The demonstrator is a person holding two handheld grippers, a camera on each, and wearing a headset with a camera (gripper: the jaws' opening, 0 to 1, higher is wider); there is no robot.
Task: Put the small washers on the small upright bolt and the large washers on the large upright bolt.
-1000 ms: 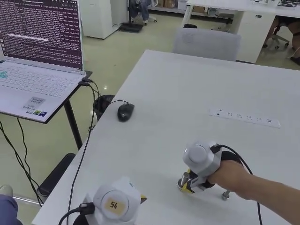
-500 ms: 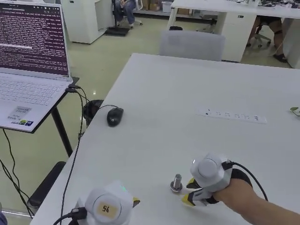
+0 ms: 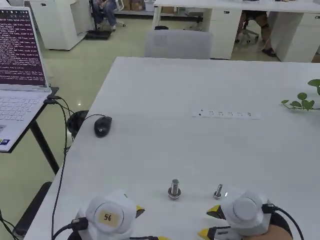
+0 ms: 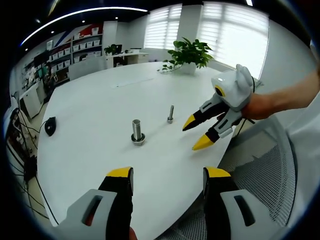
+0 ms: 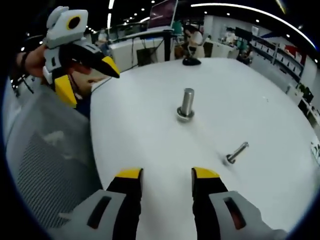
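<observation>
The large upright bolt (image 3: pixel 174 189) stands near the table's front edge with a wide ring at its base, and the small upright bolt (image 3: pixel 218 191) stands just to its right. My left gripper (image 3: pixel 150 225) is at the front left, open and holding nothing, its jaws spread in its own view (image 4: pixel 167 172). My right gripper (image 3: pixel 210 221) sits at the front right, below the small bolt, open and holding nothing (image 5: pixel 167 173). The left gripper view has the large bolt (image 4: pixel 137 132), the small bolt (image 4: pixel 170 114) and the right gripper (image 4: pixel 196 132). Both bolts (image 5: pixel 186 105) (image 5: pixel 236 152) stand ahead of the right jaws.
A black mouse (image 3: pixel 102 126) lies near the table's left edge, and a white power strip (image 3: pixel 227 114) lies across the middle. A laptop (image 3: pixel 15 75) stands on a stand to the left. A plant (image 3: pixel 305 100) reaches in at the right, and a grey chair (image 3: pixel 177 45) stands at the far side.
My right gripper has drawn back from the large bolt towards the front edge, so both bolts stand free. The head camera has swung to the right.
</observation>
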